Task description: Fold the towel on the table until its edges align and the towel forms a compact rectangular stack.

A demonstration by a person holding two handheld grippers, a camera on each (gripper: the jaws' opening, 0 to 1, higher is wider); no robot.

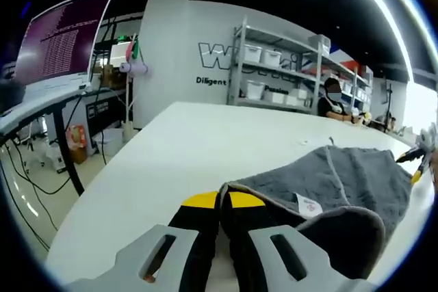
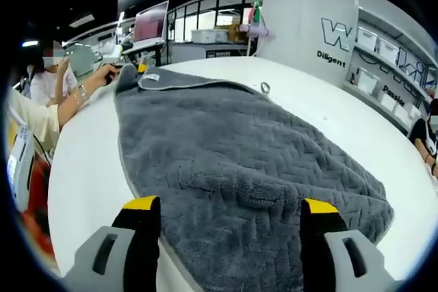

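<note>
The white table (image 2: 321,111) is the biggest thing here, a broad pale surface running off toward shelving (image 1: 274,66) loaded with white bins, with bare top open along the far side and to the left of the cloth in the left gripper view. Across it lies the grey towel (image 2: 233,162), spread mostly flat with a herringbone weave, its pale-trimmed edges running long down the table; at the far end a corner is turned back over itself, showing a white label (image 2: 152,77), and a small hanging loop (image 2: 264,87) lies on the table at the towel's far edge. In the right gripper view the right gripper (image 2: 230,220) sits low over the near end of the towel, its yellow-tipped jaws spread wide apart, released, with the cloth lying between and beneath them; whether the tips press on the fabric I cannot tell. A person's forearm (image 2: 65,111) in a pale sleeve reaches along the table's left rim toward the far corner, where the left gripper (image 1: 220,204) has its jaws clenched together on the folded-over edge of the towel, the hem curling up just beside the tips, the label next to it. A laptop (image 1: 61,46) with a lit screen stands on a desk beyond the table's left edge.
</note>
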